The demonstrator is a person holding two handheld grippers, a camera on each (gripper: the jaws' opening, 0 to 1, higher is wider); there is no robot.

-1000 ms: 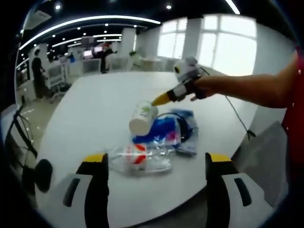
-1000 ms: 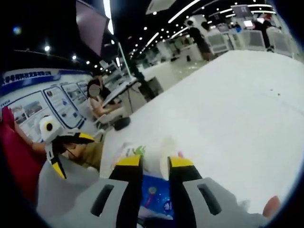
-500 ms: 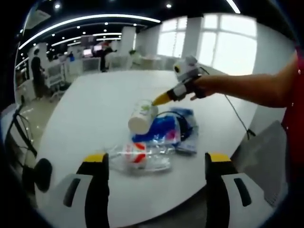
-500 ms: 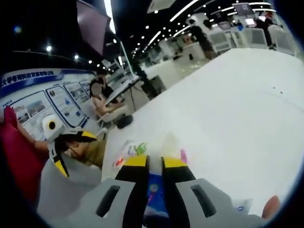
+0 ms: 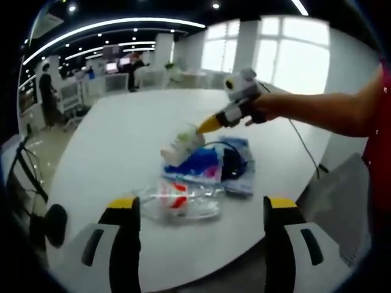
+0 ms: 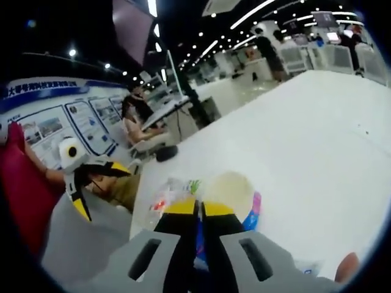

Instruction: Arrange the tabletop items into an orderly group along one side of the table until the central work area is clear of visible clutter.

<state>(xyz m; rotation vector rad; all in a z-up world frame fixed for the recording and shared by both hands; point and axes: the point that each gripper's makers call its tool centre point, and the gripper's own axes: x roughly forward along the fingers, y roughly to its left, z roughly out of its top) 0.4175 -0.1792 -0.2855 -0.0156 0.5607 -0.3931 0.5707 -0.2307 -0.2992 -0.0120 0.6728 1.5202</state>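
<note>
The right gripper (image 5: 208,125), jaws pinched on the cup (image 5: 181,143), lifts it over the blue bag (image 5: 211,165) near the table (image 5: 122,134) edge; the left gripper (image 5: 198,210) hovers open, and the cup needs setting down beside the clear bag (image 5: 180,201).

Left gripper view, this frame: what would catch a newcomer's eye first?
The right gripper, held out by a bare arm, has its jaws shut on a tilted white paper cup lifted above a blue packet. In front lies a crumpled clear plastic bottle on the white table, with the left gripper wide open near the table's near edge.
</note>
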